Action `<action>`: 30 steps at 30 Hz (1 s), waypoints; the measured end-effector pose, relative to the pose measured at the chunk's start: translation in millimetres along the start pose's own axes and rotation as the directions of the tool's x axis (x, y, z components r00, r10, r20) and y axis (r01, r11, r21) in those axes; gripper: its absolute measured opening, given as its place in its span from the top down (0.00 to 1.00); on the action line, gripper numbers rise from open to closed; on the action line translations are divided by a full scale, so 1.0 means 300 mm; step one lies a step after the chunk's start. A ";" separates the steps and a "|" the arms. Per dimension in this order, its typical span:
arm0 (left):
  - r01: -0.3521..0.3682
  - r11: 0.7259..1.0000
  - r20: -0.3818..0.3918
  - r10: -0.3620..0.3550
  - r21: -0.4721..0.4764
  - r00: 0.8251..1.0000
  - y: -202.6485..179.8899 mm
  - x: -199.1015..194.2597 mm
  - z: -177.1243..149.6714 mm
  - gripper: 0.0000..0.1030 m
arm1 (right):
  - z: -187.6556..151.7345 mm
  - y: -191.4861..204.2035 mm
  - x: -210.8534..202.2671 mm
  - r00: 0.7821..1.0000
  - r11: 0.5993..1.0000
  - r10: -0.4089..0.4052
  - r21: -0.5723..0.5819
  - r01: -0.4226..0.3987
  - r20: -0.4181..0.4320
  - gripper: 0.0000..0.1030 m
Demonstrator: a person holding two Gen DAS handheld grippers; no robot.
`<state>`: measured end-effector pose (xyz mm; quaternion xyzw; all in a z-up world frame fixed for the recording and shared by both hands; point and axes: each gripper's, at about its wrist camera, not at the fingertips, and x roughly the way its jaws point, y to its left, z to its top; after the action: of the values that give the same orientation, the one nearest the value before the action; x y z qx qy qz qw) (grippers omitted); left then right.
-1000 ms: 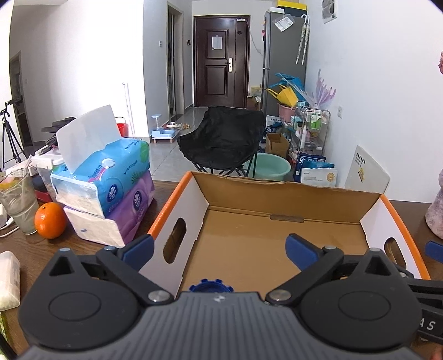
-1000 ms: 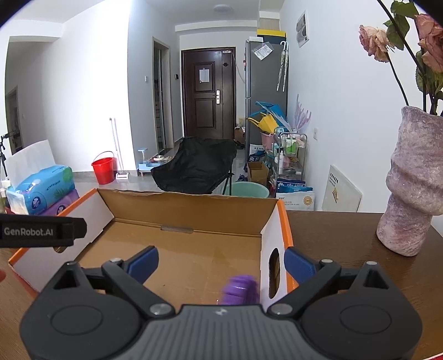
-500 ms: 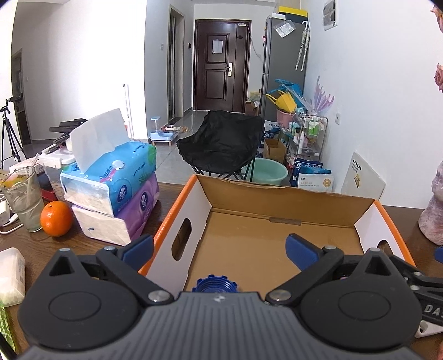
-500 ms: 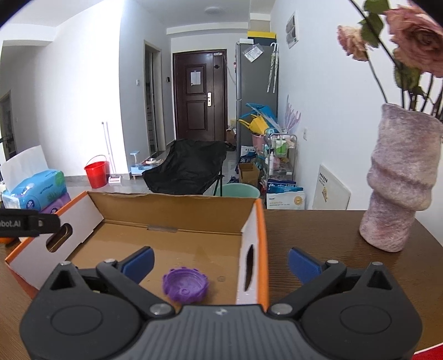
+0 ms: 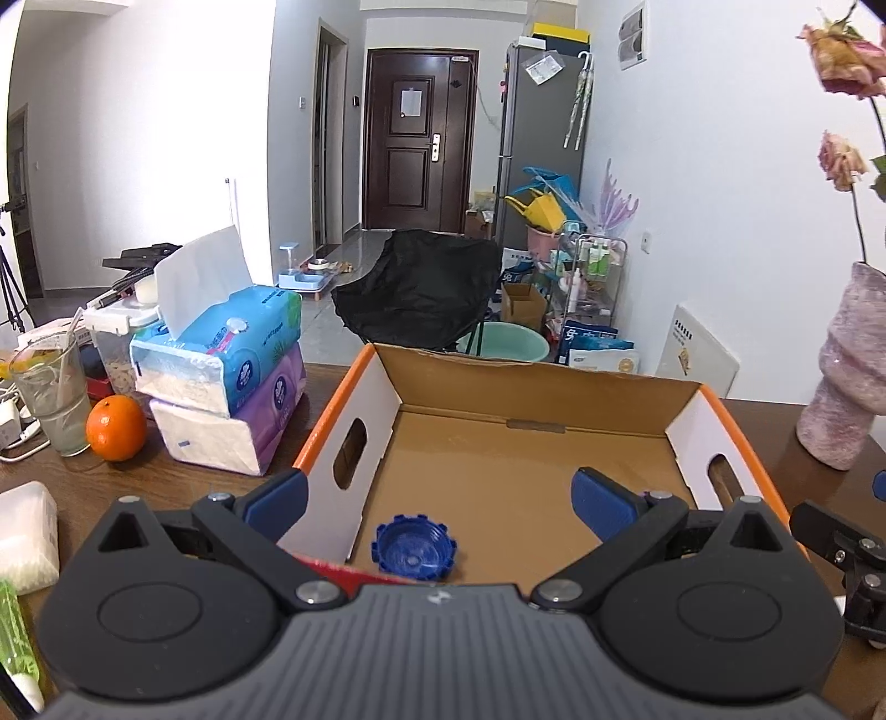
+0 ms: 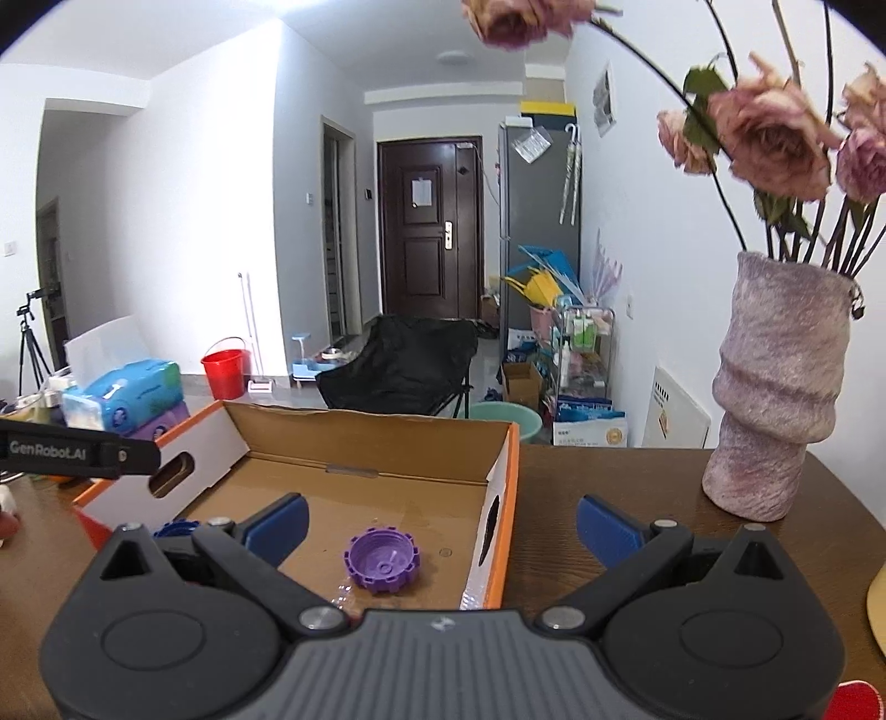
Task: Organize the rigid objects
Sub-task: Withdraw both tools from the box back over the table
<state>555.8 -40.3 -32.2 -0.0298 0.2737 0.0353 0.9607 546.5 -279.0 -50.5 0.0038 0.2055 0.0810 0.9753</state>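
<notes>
We see blue ridged plastic cap (image 5: 414,550) and purple ridged plastic cap (image 6: 381,560) already lying in orange-edged cardboard box (image 5: 531,387), just ahead of left gripper (image 5: 437,495) and right gripper (image 6: 441,523). Both jaws wide, empty. No further loose caps visible; remaining work we cannot judge.

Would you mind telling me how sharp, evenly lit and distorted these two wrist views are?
Left wrist view: the blue cap and cardboard box are sharp; walls bow with fisheye, corners go dark. Right wrist view: the purple cap is crisp, the topmost rose is soft, and the white walls look bright.
</notes>
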 end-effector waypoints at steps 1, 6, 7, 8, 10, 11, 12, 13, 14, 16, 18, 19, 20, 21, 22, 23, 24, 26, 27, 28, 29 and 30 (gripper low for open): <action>0.001 1.000 0.000 -0.001 0.002 1.000 -0.001 -0.013 -0.006 0.00 | -0.001 0.001 -0.018 1.000 1.000 0.002 -0.004 -0.002 0.003 0.00; 0.007 1.000 0.003 -0.007 0.006 1.000 0.006 -0.084 -0.040 0.00 | -0.014 0.009 -0.099 1.000 1.000 0.013 -0.026 -0.013 0.020 0.00; 0.007 1.000 0.005 -0.007 0.003 1.000 0.008 -0.102 -0.047 0.00 | -0.018 0.010 -0.115 1.000 0.999 0.013 -0.031 -0.013 0.023 0.00; 0.006 1.000 0.006 -0.006 0.001 1.000 0.011 -0.121 -0.055 0.00 | -0.021 0.012 -0.130 1.000 0.999 0.013 -0.034 -0.012 0.027 0.00; 0.005 1.000 0.007 -0.005 0.000 1.000 0.012 -0.156 -0.072 0.00 | -0.033 0.008 -0.163 0.999 0.999 0.016 -0.034 -0.015 0.029 0.00; 0.006 1.000 0.007 -0.006 -0.001 1.000 0.013 -0.175 -0.082 0.00 | -0.038 0.007 -0.176 1.000 0.999 0.015 -0.034 -0.014 0.027 0.00; 0.006 1.000 0.006 -0.006 -0.002 1.000 0.014 -0.193 -0.091 0.00 | -0.044 0.006 -0.193 1.000 0.999 0.013 -0.036 -0.012 0.025 0.00; 0.006 1.000 0.006 -0.006 -0.002 1.000 0.015 -0.210 -0.100 0.00 | -0.051 0.007 -0.207 1.000 0.999 0.013 -0.038 -0.012 0.026 0.00; 0.006 1.000 0.006 -0.006 -0.001 1.000 0.015 -0.230 -0.110 0.00 | -0.058 0.008 -0.223 1.000 0.999 0.012 -0.038 -0.011 0.025 0.00; 0.007 1.000 0.006 -0.007 0.000 1.000 0.018 -0.265 -0.127 0.00 | -0.069 0.009 -0.256 1.000 0.999 0.011 -0.036 -0.010 0.026 0.00; 0.005 1.000 0.006 -0.005 0.003 1.000 0.015 -0.304 -0.144 0.00 | -0.077 0.010 -0.289 1.000 0.999 0.008 -0.035 -0.007 0.025 0.00; 0.008 1.000 0.007 -0.008 0.003 1.000 0.016 -0.322 -0.151 0.00 | -0.082 0.011 -0.306 1.000 0.999 0.006 -0.035 -0.006 0.025 0.00; 0.010 1.000 0.007 -0.010 0.004 1.000 0.016 -0.342 -0.160 0.00 | -0.086 0.013 -0.322 1.000 0.999 0.001 -0.035 -0.001 0.024 0.00; 0.012 1.000 0.008 -0.012 0.006 1.000 0.016 -0.361 -0.167 0.00 | -0.091 0.015 -0.339 1.000 0.999 -0.007 -0.033 0.008 0.021 0.00; 0.013 1.000 0.010 -0.013 0.008 1.000 0.016 -0.379 -0.174 0.00 | -0.094 0.017 -0.355 1.000 0.999 -0.013 -0.030 0.014 0.018 0.00; 0.014 1.000 0.012 -0.014 0.011 1.000 0.016 -0.400 -0.181 0.00 | -0.099 0.019 -0.375 1.000 1.000 -0.017 -0.026 0.017 0.016 0.00; 0.016 1.000 0.014 -0.017 0.012 1.000 0.017 -0.418 -0.187 0.00 | -0.104 0.022 -0.391 1.000 0.999 -0.021 -0.024 0.021 0.014 0.00; 0.025 1.000 0.021 -0.025 0.013 0.999 0.019 -0.457 -0.197 0.00 | -0.114 0.031 -0.428 0.999 0.999 -0.032 -0.023 0.032 0.013 0.00; 0.028 1.000 0.025 -0.029 0.013 0.999 0.019 -0.478 -0.203 0.00 | -0.118 0.034 -0.444 0.999 0.999 -0.034 -0.022 0.035 0.013 0.00; 0.031 0.999 0.027 -0.031 0.013 0.999 0.020 -0.492 -0.206 0.00 | -0.123 0.039 -0.464 0.999 0.999 -0.037 -0.021 0.037 0.014 0.00; 0.036 0.999 0.029 -0.036 0.014 0.999 0.023 -0.512 -0.213 0.00 | -0.127 0.042 -0.484 0.999 0.999 -0.041 -0.018 0.041 0.016 0.00; 0.040 0.999 0.029 -0.041 0.015 0.999 0.025 -0.529 -0.220 0.00 | -0.134 0.044 -0.505 0.999 0.999 -0.045 -0.012 0.045 0.018 0.00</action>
<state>386.0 -46.0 -4.7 -0.0281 0.2591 0.0143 0.9653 391.5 -291.2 -26.0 -0.0064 0.1963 0.0602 0.9787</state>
